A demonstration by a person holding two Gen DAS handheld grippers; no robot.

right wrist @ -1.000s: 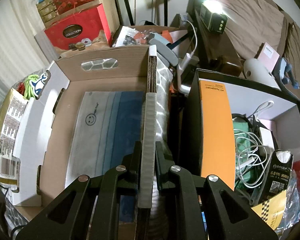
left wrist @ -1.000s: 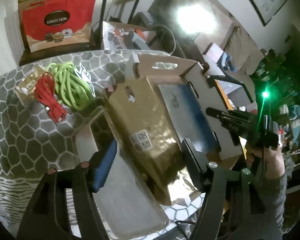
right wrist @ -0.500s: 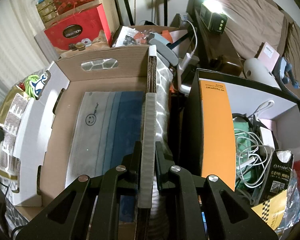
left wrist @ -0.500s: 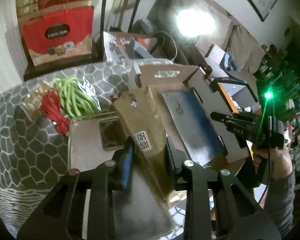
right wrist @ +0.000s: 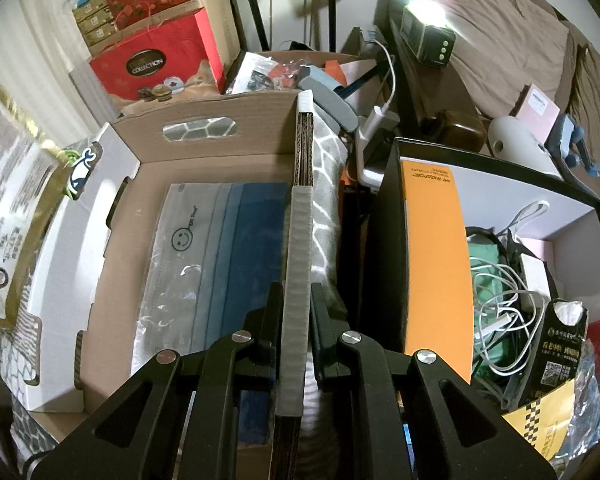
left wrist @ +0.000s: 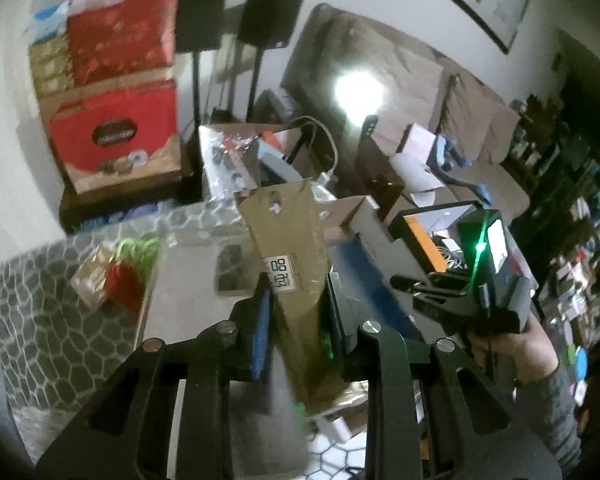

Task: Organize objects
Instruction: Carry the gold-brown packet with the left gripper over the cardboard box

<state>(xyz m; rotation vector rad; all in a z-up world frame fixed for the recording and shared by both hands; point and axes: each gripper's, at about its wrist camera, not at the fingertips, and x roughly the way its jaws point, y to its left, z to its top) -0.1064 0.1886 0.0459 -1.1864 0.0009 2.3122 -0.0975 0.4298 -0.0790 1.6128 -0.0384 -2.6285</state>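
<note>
While gripping the gold pouch point(left wrist: 296, 264) above the counter point(left wrist: 52, 328) in the closing left claw point(left wrist: 296, 308), and clamping the cardboard box point(right wrist: 204, 132) wall in the right claw point(right wrist: 298, 300): mask pack point(right wrist: 220, 248) boxed; pouch, green cord point(left wrist: 138, 246) left outside.

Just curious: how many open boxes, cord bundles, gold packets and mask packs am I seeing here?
Open boxes: 2 (brown cardboard box, black-walled box)
Cord bundles: 2 (red cord bundle, lime green cord bundle)
Gold packets: 2 (large gold foil packet, small gold packet)
Mask packs: 1 (clear pack of blue face masks)
Total: 7
</note>
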